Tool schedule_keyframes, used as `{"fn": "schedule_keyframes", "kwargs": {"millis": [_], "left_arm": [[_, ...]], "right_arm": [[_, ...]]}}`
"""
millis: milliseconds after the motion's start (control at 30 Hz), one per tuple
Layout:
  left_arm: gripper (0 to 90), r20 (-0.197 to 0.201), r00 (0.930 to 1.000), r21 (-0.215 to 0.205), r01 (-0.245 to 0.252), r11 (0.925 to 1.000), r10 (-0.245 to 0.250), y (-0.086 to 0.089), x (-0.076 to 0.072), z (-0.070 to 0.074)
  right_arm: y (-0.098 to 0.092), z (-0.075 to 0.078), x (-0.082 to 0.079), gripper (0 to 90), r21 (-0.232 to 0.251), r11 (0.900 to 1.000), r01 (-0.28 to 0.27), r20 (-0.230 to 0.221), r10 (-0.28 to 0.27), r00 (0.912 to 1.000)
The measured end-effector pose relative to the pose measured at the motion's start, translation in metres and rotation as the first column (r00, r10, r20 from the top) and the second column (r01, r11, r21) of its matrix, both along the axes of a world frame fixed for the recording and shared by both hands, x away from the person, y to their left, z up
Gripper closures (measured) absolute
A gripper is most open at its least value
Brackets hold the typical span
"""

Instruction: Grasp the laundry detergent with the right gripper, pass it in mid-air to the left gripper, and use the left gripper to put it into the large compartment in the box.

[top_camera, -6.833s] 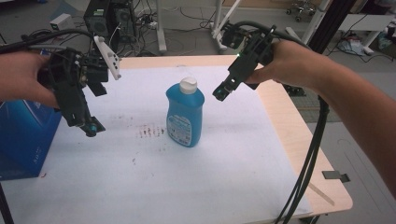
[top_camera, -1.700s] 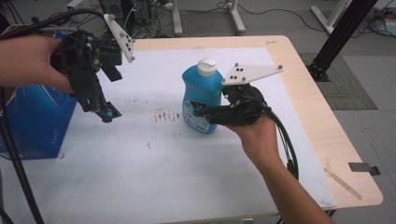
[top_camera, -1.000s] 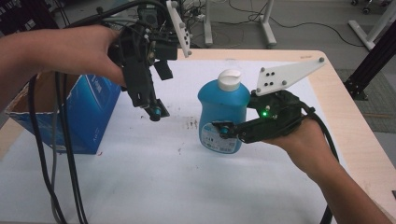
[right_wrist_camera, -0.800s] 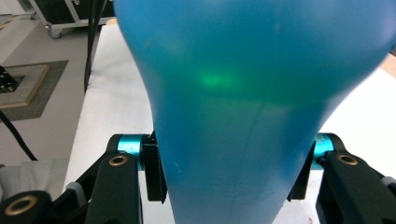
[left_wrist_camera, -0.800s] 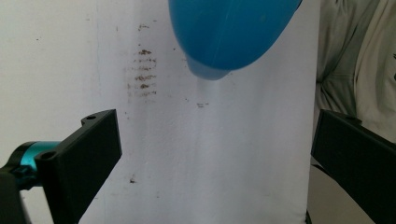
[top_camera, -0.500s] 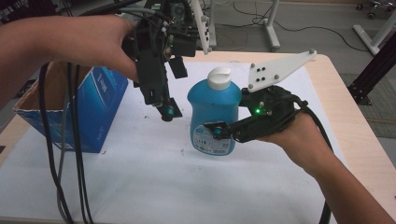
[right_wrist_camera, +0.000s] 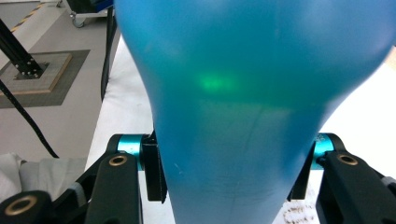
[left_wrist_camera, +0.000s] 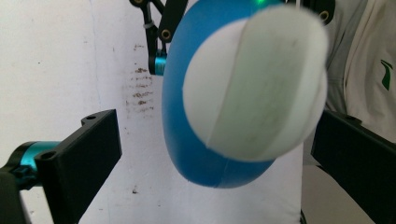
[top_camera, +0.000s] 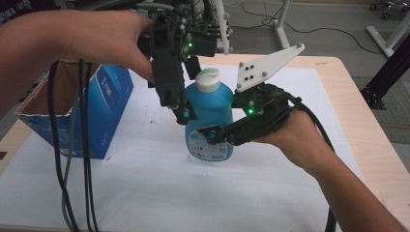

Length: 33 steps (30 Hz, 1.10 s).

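In the high view, a blue bottle (top_camera: 211,121) with a white cap (top_camera: 208,79) stands upright on the white sheet (top_camera: 145,193) covering the worktop (top_camera: 382,159), near its middle. The right gripper (top_camera: 215,137) comes in from the right, held by a hand (top_camera: 295,135), and its fingers (top_camera: 211,137) are clenched on the lower body of the bottle at the label. The left gripper (top_camera: 183,113) hangs down from above and to the left of the bottle, held by the other hand (top_camera: 104,41), with its tip just beside the bottle's shoulder. A blue cardboard box (top_camera: 104,108) sits on the sheet to the left, well apart from the bottle, and cables (top_camera: 72,159) trail in front of it. In the left gripper view, the camera looks down on the white cap (left_wrist_camera: 254,86) and the blue shoulder (left_wrist_camera: 187,154) beneath it; the two black fingers (left_wrist_camera: 84,161) stand spread wide on either side of the bottle, released and not touching it. A brown smudge (left_wrist_camera: 140,91) marks the sheet beyond. In the right gripper view, the blue bottle (right_wrist_camera: 247,102) rises close to the lens, and the fingers (right_wrist_camera: 154,172) press against both of its sides, grasping it.
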<state>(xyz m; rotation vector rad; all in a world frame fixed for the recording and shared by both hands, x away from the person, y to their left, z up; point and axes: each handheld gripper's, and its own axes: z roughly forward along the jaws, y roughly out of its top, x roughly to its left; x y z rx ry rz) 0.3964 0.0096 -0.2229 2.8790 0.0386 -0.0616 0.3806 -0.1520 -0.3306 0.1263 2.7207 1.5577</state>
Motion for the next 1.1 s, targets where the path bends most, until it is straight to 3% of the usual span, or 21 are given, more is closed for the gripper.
{"fn": "schedule_keyframes", "kwargs": {"millis": [700, 1033, 1100], "left_arm": [[1.7, 0.001, 1.0, 0.022, 0.003, 0.9997, -0.003, -0.003, 0.004, -0.003], [5.7, -0.021, 0.9998, 0.023, 0.002, 0.9997, -0.001, -0.004, 0.006, -0.005], [11.5, -0.025, 0.9996, 0.02, 0.01, 0.9997, -0.01, -0.004, 0.005, -0.005]], "right_arm": [[0.016, 0.001, 0.003, 46.0, -0.019, 1.0, -0.024, -0.009, 0.024, 0.9997], [0.017, 0.001, 0.003, 46.0, -0.022, 1.0, -0.017, -0.017, 0.016, 0.9997], [0.017, 0.001, 0.003, 46.0, -0.02, 1.0, -0.015, -0.017, 0.014, 0.9998]]}}
